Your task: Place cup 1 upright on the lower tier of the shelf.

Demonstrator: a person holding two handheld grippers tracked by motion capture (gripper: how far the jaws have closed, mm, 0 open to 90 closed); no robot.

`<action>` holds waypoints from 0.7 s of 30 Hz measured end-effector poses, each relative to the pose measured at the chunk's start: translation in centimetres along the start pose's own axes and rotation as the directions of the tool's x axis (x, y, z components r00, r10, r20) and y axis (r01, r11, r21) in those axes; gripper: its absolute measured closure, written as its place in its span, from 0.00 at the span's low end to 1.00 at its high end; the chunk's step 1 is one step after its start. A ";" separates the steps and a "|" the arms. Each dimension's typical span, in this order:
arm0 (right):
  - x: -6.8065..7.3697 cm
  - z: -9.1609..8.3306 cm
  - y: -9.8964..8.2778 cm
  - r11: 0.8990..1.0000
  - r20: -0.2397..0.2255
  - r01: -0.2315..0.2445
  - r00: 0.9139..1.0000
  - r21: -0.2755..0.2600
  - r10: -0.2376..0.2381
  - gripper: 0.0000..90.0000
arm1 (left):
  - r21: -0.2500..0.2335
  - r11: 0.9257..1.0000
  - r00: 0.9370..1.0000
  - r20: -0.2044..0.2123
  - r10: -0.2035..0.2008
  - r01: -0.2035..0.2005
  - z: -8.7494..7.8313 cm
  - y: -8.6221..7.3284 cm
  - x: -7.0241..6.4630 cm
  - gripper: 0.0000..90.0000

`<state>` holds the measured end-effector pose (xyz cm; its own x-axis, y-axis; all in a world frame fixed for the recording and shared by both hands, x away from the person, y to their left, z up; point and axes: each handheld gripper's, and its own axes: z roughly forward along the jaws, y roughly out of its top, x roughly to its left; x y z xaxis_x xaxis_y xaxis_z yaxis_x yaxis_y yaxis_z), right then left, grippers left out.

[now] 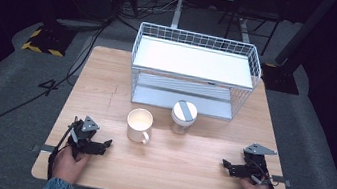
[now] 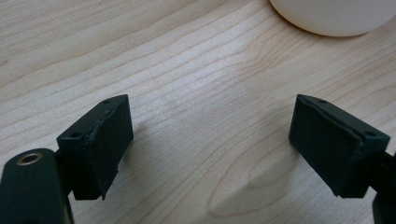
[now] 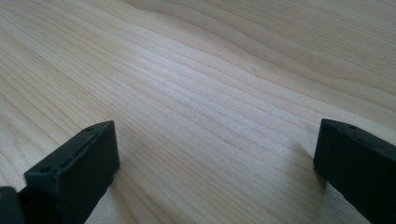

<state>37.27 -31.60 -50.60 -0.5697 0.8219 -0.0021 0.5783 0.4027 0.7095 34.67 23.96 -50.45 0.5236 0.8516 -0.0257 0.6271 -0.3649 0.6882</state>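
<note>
Fingers (image 2: 100, 144) of the left gripper (image 1: 96, 145) stand released, well apart, with bare wood grain between them and nothing grasped. Fingers (image 3: 74, 172) of the right gripper (image 1: 231, 168) are likewise spread wide over bare wood, empty. Both grippers rest low at the near edge of the bench (image 1: 170, 170), each held in one of the person's hands, tips pointing inward toward each other.

Nearest the left gripper is the white mug (image 1: 139, 125), standing upright just ahead and to the side; its handle faces the person. In the left gripper view its rounded base (image 2: 334, 16) shows at the top edge, apart from the fingers. Just beside the mug stands a small clear jar (image 1: 183, 117) with a white lid, upright. Behind both sits a white wire rack (image 1: 195, 70) with two shelves, open toward the person.

Hazards from this position, as a judgement:
- Mug and jar stand close together. A sideways approach to the mug may knock the jar over.
- A grasp on the mug's smooth, curved wall may slip; a grasp high on the rim may tip it.
- Whether the mug holds anything cannot be told; assume spillage is possible.
- The rack's lower shelf offers low clearance; a lifted item may strike the upper shelf edge.
</note>
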 end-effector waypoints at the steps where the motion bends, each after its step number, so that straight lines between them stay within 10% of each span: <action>1: 0.0 0.0 0.0 1.000 0.004 -0.005 1.000 0.000 0.005 0.00 | -0.005 1.000 1.000 -0.002 -0.001 0.001 0.1 0.0 0.0 0.16; 21: -0.1 0.0 0.0 1.000 0.019 -0.018 1.000 -0.004 0.018 0.01 | -0.006 1.000 1.000 -0.014 -0.014 0.014 0.1 0.1 0.1 0.16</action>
<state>37.31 -31.65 -50.59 -0.5479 0.8365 -0.0021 0.5863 0.3858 0.7123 34.88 23.98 -50.48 0.5069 0.8617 -0.0250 0.6310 -0.3511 0.6918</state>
